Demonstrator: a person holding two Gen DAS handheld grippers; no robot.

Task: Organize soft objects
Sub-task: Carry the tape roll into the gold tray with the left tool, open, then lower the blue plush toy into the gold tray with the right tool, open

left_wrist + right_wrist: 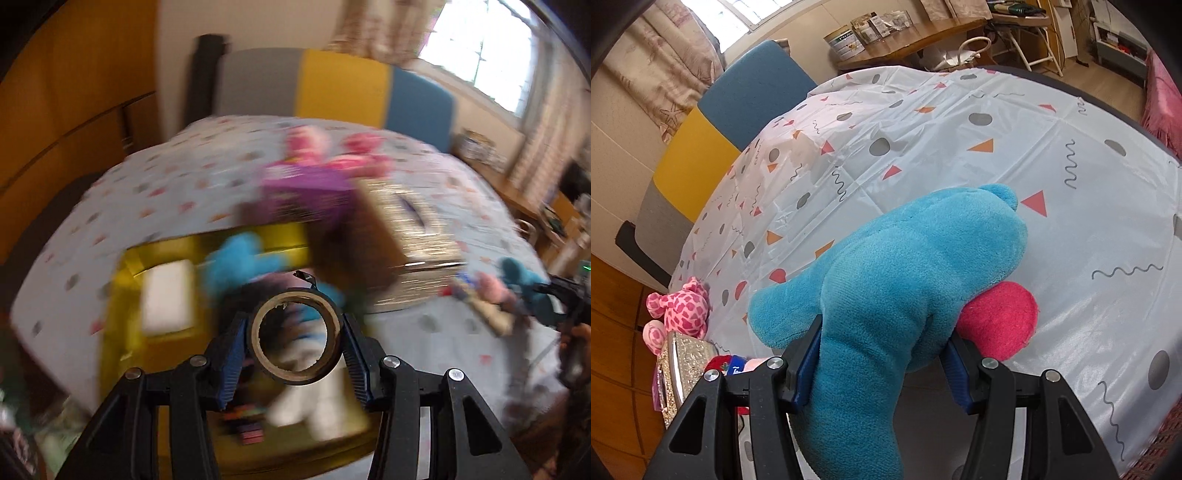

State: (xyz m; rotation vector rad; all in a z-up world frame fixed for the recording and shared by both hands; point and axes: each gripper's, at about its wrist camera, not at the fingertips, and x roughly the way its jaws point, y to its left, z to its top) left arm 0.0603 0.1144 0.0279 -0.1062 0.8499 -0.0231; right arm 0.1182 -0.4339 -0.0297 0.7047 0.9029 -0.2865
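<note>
My left gripper (pixel 294 345) is shut on a roll of brown tape (pixel 294 338), held upright over a yellow box (pixel 129 280) that holds a blue plush (pixel 240 264) and a white soft thing (pixel 168 295). The left wrist view is blurred by motion. My right gripper (pixel 882 354) is shut on a big teal plush toy (pixel 897 280) with a red patch (pixel 1001 317), lifted above the patterned tablecloth (pixel 960 147). A pink spotted plush (pixel 681 308) lies at the table's far left edge.
A purple box (pixel 303 195) with pink plush toys (pixel 332 151) and a glittery gold box (pixel 410 225) stand behind the yellow box. The other gripper with the teal plush (pixel 524 280) shows at the right. A grey, yellow and blue chair back (pixel 340 85) stands beyond the table.
</note>
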